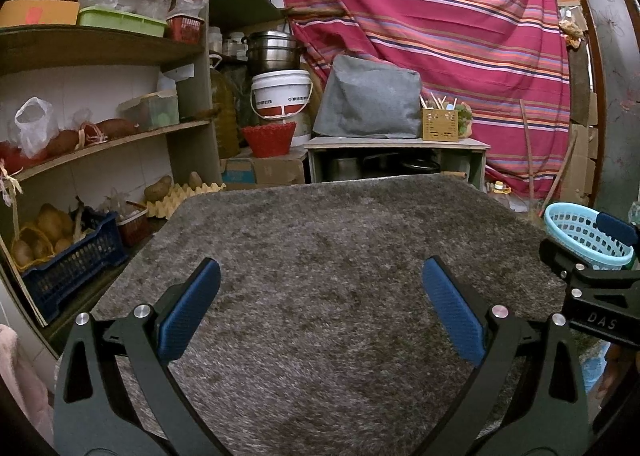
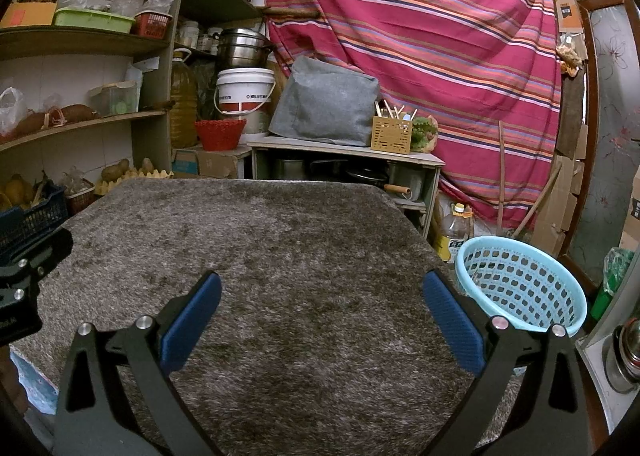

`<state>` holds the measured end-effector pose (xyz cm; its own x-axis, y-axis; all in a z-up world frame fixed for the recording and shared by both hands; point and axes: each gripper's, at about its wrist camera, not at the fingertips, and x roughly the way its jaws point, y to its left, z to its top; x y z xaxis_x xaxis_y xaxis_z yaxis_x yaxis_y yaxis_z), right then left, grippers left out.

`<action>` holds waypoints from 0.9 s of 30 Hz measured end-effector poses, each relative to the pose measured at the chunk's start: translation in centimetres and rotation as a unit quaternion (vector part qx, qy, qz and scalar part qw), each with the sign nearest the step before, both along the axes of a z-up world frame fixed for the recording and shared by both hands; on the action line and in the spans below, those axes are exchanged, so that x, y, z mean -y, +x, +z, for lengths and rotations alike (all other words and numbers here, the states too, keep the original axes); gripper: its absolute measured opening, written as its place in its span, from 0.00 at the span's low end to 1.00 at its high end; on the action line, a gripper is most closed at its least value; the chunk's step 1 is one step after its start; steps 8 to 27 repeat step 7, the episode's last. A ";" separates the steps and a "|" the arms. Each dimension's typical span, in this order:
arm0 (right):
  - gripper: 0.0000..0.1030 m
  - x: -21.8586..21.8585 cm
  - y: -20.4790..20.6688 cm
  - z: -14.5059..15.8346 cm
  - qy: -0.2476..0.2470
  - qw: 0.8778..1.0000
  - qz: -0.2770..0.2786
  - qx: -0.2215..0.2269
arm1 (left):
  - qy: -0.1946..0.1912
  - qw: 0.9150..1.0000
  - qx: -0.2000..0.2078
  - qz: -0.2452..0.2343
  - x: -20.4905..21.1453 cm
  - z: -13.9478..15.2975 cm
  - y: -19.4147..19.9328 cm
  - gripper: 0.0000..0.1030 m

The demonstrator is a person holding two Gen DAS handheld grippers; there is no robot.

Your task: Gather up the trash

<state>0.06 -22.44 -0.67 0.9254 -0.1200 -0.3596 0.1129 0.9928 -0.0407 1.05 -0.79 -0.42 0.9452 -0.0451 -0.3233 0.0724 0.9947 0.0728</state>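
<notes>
While both grippers hover low over the shaggy grey-brown surface (image 2: 280, 256), nothing that reads as trash shows anywhere on the pile in either view, so I cannot say where the task's thing lies, nor give its long axis. Nearest the lens, the left gripper (image 1: 320, 284) has its blue-padded fingers (image 1: 192, 308) spread wide with only carpet between them, and the right gripper (image 2: 320, 288) stands the same way, fingers (image 2: 452, 320) apart and holding nothing. In the left wrist view the right gripper's black body intrudes at about three o'clock; in the right wrist view the left one shows at nine o'clock. Farther out, at roughly three o'clock from the right gripper and just off the surface's edge, stands a light blue perforated basket (image 2: 520, 284); the part of its inside that shows appears empty, though its bottom is not fully visible. The right gripper is clearly the nearer one to it, so drops would likely fall to that side. Beyond, at twelve o'clock, sit a low cabinet (image 2: 344, 151) and a red striped cloth (image 2: 420, 35); at ten o'clock, wooden shelves (image 1: 100, 47) hold tubs and potatoes.
</notes>
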 end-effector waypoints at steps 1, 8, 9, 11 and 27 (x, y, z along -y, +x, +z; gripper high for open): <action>0.96 0.0 0.0 0.0 0.000 1.000 0.000 0.000 | -0.001 1.000 -0.001 0.000 0.0 0.0 0.0 0.95; 0.96 -0.1 0.1 0.0 0.000 1.000 0.000 0.001 | -0.007 1.000 -0.007 -0.001 -0.2 0.0 0.1 0.95; 0.96 -0.1 0.1 0.0 0.000 1.000 0.000 0.001 | -0.007 1.000 -0.007 -0.001 -0.2 0.0 0.1 0.95; 0.96 -0.1 0.1 0.0 0.000 1.000 0.000 0.001 | -0.007 1.000 -0.007 -0.001 -0.2 0.0 0.1 0.95; 0.96 -0.1 0.1 0.0 0.000 1.000 0.000 0.001 | -0.007 1.000 -0.007 -0.001 -0.2 0.0 0.1 0.95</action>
